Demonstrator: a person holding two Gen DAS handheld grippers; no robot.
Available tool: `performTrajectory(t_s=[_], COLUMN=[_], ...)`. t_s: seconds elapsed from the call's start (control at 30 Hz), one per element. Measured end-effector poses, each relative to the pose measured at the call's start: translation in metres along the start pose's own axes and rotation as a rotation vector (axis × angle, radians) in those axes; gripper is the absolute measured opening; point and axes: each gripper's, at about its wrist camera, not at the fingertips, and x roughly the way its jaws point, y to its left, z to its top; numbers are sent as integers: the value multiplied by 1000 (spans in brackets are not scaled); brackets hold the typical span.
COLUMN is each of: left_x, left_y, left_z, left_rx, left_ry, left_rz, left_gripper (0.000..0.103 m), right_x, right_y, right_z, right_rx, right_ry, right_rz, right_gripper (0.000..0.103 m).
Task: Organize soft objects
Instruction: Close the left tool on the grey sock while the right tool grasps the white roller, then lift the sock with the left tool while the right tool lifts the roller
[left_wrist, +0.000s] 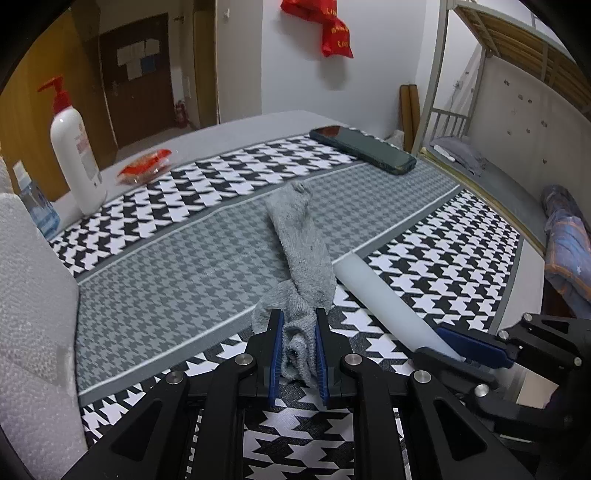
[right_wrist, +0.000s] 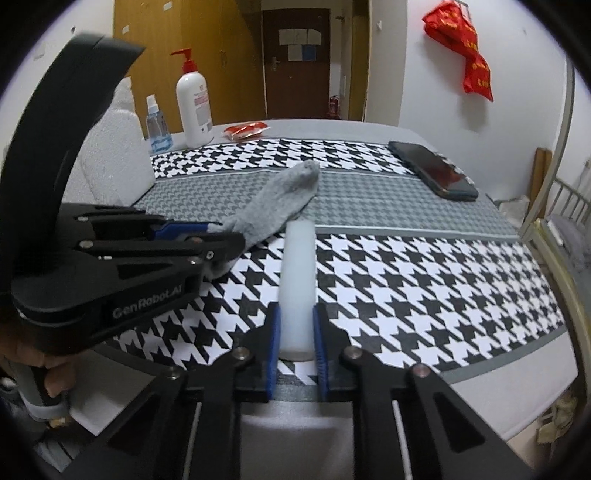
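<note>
The left gripper (left_wrist: 299, 345) is closed on the cuff end of a grey sock (left_wrist: 301, 243), and the blue pads press the bunched fabric from both sides. From this grip the sock stretches away toward 12 o'clock over the grey band of the houndstooth cloth (left_wrist: 166, 280), with its toe end lying flat on the cloth. The right gripper (right_wrist: 297, 341) holds the near end of a white tube (right_wrist: 298, 280); its pads touch the tube on both sides, and the tube points toward 12 o'clock, lying just beside the sock. In the left wrist view the tube sits at 3 o'clock from the sock, almost touching it. A dark phone (left_wrist: 364, 148) lies at 1 o'clock on the far part of the cloth. At 10 o'clock stands a white pump bottle (left_wrist: 75, 158) with a red pump, a small clear spray bottle (left_wrist: 35, 205) near it, and a red packet (left_wrist: 144, 167) well apart from the sock. A red bag (left_wrist: 325, 26) hangs on the far wall.
</note>
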Motion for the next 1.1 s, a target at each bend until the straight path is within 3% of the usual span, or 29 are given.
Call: performTrajectory(t_s=[0.4,1.1], left_x=[-35,-128], left_y=[-6,-8], left_z=[1,-12], left_rx=[4,17], left_ry=[-64,-242], left_rz=[5,7], left_gripper=[17,17], right_x=[-31,-93], right_y=[-11,12], right_z=[6,8], right_rx=[95,63], right_ry=[-72,-197], right_rz=[54,59], right_gripper=[18,18])
